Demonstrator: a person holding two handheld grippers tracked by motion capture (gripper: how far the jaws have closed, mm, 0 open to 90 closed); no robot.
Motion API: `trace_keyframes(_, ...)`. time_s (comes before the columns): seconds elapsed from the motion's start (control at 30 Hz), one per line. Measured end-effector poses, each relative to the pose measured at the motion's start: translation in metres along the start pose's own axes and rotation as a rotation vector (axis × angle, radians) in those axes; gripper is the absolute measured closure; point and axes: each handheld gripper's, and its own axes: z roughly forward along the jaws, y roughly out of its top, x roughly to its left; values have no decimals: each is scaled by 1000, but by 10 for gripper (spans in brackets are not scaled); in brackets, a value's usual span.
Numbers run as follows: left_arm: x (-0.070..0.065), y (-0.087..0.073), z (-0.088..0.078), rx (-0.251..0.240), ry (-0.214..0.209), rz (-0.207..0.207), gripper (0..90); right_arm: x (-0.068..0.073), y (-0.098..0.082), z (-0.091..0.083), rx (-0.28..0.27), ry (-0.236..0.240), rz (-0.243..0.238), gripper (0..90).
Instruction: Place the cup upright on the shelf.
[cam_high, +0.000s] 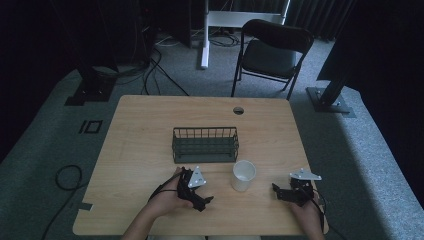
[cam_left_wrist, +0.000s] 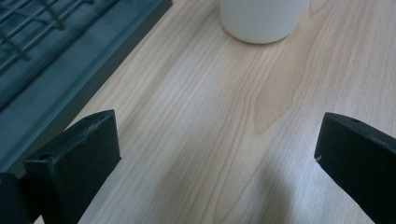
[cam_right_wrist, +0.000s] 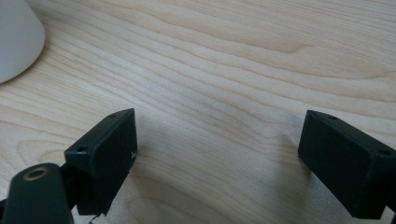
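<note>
My left gripper (cam_high: 204, 192) rested low over the pale wood-grain tabletop (cam_high: 135, 150), its fingers (cam_left_wrist: 84, 154) spread wide apart with nothing between them. My right gripper (cam_high: 279, 192) sat near the right edge, fingers (cam_right_wrist: 105, 154) likewise apart and empty. The white paper cup (cam_high: 243, 175) stood upright between the two, just near of the dark wire basket (cam_high: 205, 145) at the tabletop's middle. Beyond the far edge stood a black folding chair (cam_high: 270, 52) on grey carpet (cam_high: 45, 145), with cables (cam_high: 150, 75) trailing across a dim room.
</note>
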Motion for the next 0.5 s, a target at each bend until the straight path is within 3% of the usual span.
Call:
trace_keyframes(0.37,-6,15,15,-57,-29,-32,13,0,0,0,0,0,0,113)
trace_keyframes(0.5,-6,21,17,-71,-23,-17,13,0,0,0,1,0,0,113)
